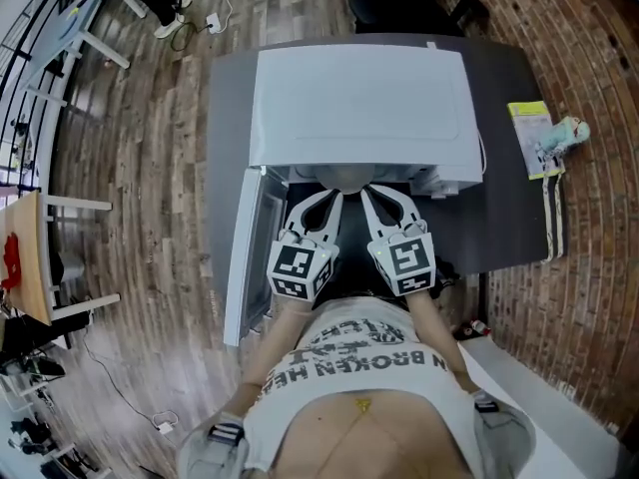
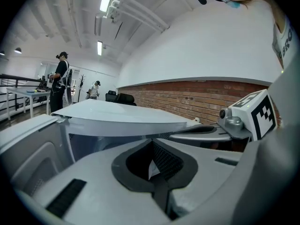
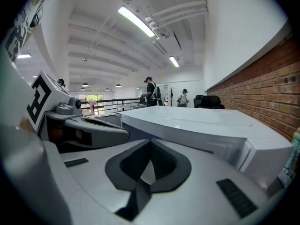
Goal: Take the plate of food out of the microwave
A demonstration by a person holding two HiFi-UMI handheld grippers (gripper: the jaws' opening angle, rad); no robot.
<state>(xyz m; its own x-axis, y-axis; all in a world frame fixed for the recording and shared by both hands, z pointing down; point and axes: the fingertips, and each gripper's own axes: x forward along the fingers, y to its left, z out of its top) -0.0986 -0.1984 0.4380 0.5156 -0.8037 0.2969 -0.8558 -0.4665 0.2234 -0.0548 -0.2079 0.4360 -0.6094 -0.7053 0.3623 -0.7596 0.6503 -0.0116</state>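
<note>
1. As both grippers reach into the open microwave point(image 1: 359, 103), we're looking straight down on it. It sits on a dark grey table point(image 1: 225, 118) with its door point(image 1: 245, 257) swung wide to the left.
2. There's the plate point(image 1: 344, 175), right at the mouth of the oven. It's a pale round shape half tucked under the front edge of the top, and what's on it can't be made out from up here.
3. Over to the left gripper point(image 1: 335, 198): its tips are at the plate's near-left rim and its jaws are squeezed together. In its own view a thin pale edge is nipped between the pads point(image 2: 166, 161).
4. Now the right gripper point(image 1: 366, 195), and it's the mirror image. Its tips are at the near-right rim with the jaws closed up, and its own view shows the same pale sliver caught between them.
5. The two tools angle inward toward each other. The left cube point(image 1: 300, 270) and the right cube point(image 1: 404, 259) sit side by side, just in front of the person's shirt point(image 1: 349, 352).
6. Out on the table's right edge lies a yellow-green packet point(image 1: 529, 136) with a small pale bottle point(image 1: 566, 136) just beside it, both well apart from the oven door.
</note>
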